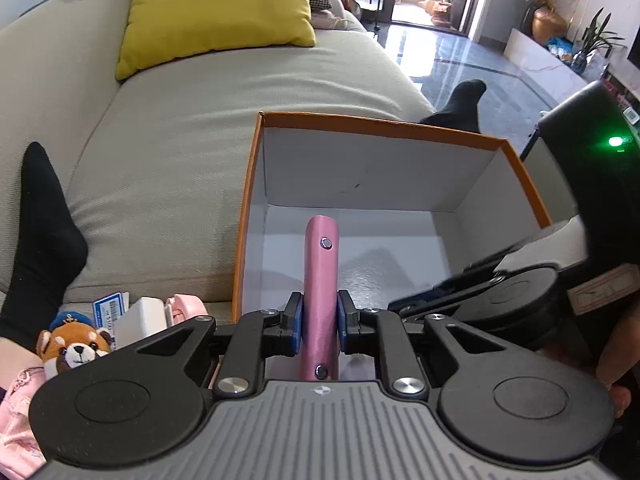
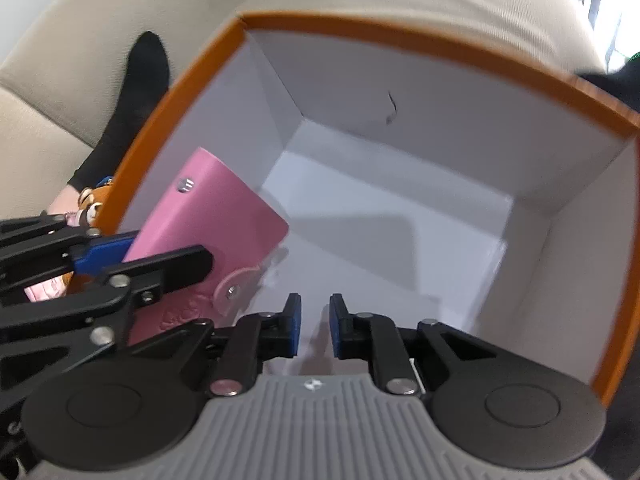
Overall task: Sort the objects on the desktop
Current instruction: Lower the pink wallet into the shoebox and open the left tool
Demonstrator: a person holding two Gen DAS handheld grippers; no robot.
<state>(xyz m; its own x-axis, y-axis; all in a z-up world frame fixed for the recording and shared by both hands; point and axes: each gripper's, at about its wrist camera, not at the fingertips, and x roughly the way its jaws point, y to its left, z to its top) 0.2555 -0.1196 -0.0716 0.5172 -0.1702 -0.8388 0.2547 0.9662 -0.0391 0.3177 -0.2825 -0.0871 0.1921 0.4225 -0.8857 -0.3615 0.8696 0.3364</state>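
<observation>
My left gripper (image 1: 319, 320) is shut on a pink snap-button wallet (image 1: 321, 276) and holds it edge-up over the near left part of an open orange box with a white inside (image 1: 372, 172). The wallet (image 2: 212, 220) also shows in the right wrist view, inside the box (image 2: 400, 184) near its left wall, clamped by the left gripper (image 2: 132, 252). My right gripper (image 2: 315, 328) is empty, its jaws a small gap apart, above the box's near side. In the left wrist view its body (image 1: 508, 300) is at the right.
The box rests on a beige sofa (image 1: 168, 152) with a yellow cushion (image 1: 216, 12). A bear plush (image 1: 74, 348), a white block (image 1: 140, 320), a card and pink items lie at the near left. Black-socked feet (image 1: 40, 232) lie beside the box.
</observation>
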